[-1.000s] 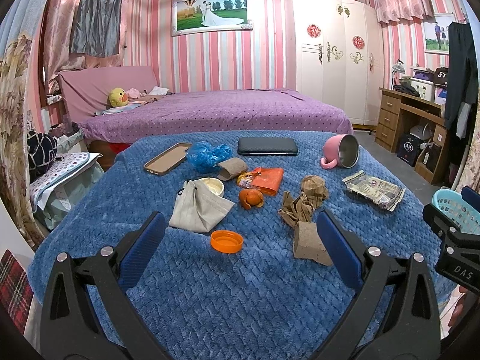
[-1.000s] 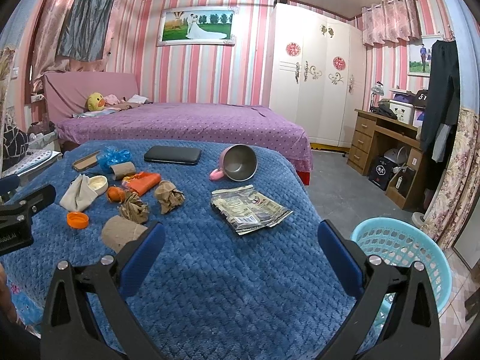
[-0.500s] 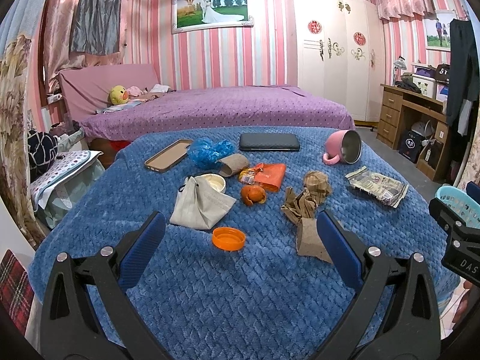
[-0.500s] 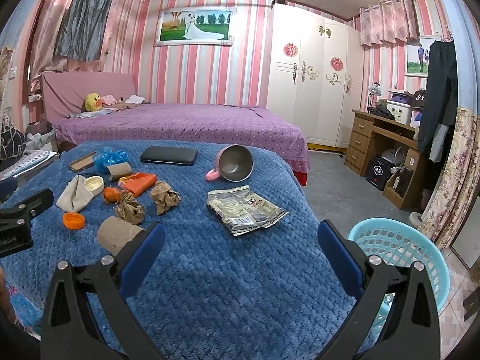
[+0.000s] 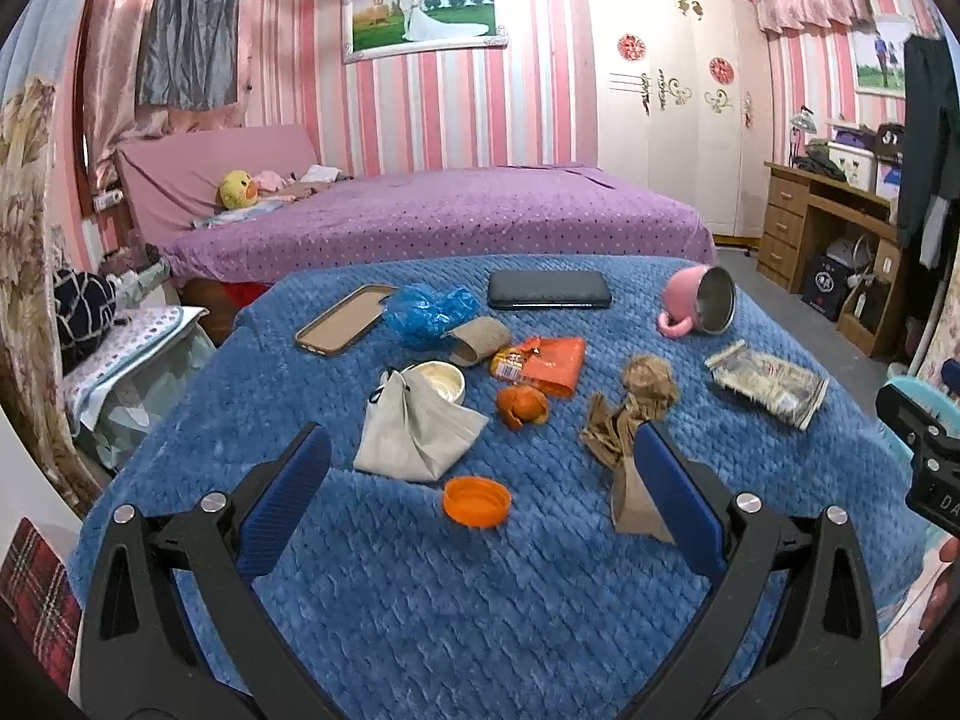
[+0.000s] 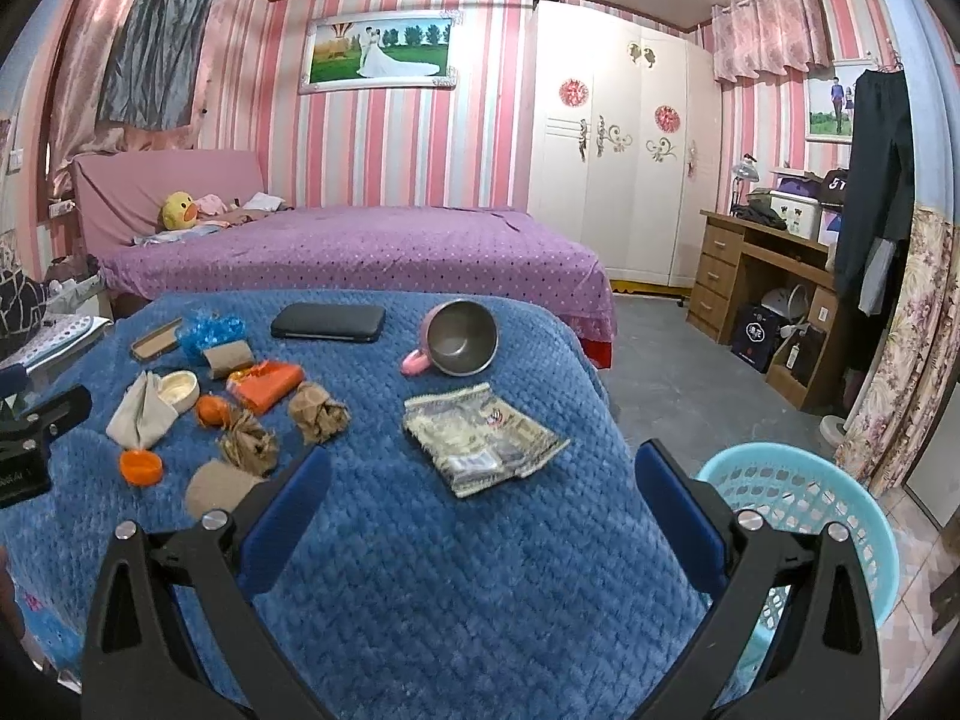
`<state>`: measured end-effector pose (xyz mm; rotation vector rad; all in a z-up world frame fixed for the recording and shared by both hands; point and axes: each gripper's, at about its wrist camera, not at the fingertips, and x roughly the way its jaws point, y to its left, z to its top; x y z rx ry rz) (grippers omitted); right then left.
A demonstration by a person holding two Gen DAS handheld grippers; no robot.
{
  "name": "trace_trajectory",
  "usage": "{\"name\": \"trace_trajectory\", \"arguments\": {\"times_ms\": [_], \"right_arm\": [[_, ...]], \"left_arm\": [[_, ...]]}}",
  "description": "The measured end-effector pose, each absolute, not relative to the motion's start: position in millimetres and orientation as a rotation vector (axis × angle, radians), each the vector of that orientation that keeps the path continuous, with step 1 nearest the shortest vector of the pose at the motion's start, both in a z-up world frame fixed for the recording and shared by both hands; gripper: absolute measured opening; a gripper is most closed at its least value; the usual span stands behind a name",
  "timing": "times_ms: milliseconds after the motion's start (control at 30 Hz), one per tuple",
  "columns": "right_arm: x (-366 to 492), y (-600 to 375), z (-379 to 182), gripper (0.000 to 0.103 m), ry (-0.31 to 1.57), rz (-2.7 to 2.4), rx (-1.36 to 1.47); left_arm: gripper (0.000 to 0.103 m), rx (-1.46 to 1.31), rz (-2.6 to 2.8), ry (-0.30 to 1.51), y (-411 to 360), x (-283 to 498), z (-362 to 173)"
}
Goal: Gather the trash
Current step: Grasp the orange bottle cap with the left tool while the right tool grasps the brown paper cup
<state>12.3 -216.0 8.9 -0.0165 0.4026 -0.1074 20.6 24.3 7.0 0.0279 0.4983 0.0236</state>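
Both grippers hover over the near part of the blue blanket (image 5: pixel 480 600), fingers spread wide, nothing between them. The left gripper (image 5: pixel 480 504) is above bare blanket; the orange cap (image 5: pixel 477 501) lies in its gap, on the blanket & not touched. Its right fingertip (image 5: pixel 660 468) stands in front of a flat brown paper piece (image 5: pixel 630 498). The right gripper (image 6: pixel 480 504) is near the right edge of the blanket, w/ the light blue basket (image 6: pixel 840 516) on the floor just beside that edge, low at the right.

Trash is in the middle of the blanket, close together: beige cloth bag (image 5: pixel 414 426) touching a small white tub (image 5: pixel 441 381), orange peel (image 5: pixel 522 405), orange snack wrapper (image 5: pixel 546 363), cardboard tube (image 5: pixel 480 339), blue plastic bag (image 5: pixel 429 312), two crumpled brown papers (image 5: pixel 648 381). A silver foil packet (image 6: pixel 480 444) lies apart, toward the right edge, straight in front of the right gripper w/ open blanket between.

Far side of the blanket: phone case (image 5: pixel 342 318), dark flat case (image 5: pixel 549 297), pink mug (image 6: pixel 459 339) on its side, mouth to the camera.

Free room: the near strip of blanket under both grippers is bare, also the strip between packet & right edge. Beyond the right edge there is open grey floor (image 6: pixel 660 372) up to the wood desk (image 6: pixel 762 276). Left edge has a laundry bin (image 5: pixel 138 372) close by.
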Motion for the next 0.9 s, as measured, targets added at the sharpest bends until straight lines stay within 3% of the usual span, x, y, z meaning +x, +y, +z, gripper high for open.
{"name": "trace_trajectory", "arguments": {"times_ms": [267, 567, 833, 900], "right_arm": [[45.0, -218.6, 25.9, 0.099, 0.408, -0.125, -0.012], [78.8, -221.9, -17.9, 0.099, 0.549, -0.085, 0.004], [83.3, -235.8, -40.3, 0.099, 0.613, -0.110, 0.025], [83.0, -237.2, -41.2, 0.099, 0.611, -0.126, 0.015]], "left_arm": [[0.098, 0.056, 0.046, 0.513, 45.9, 52.6, 17.0], [0.098, 0.005, 0.028, 0.699, 62.3, 77.3, -48.4], [0.097, 0.062, -0.011, 0.719, 42.6, 89.6, -67.6], [0.090, 0.050, -0.040, 0.738, 38.7, 94.1, -70.6]]}}
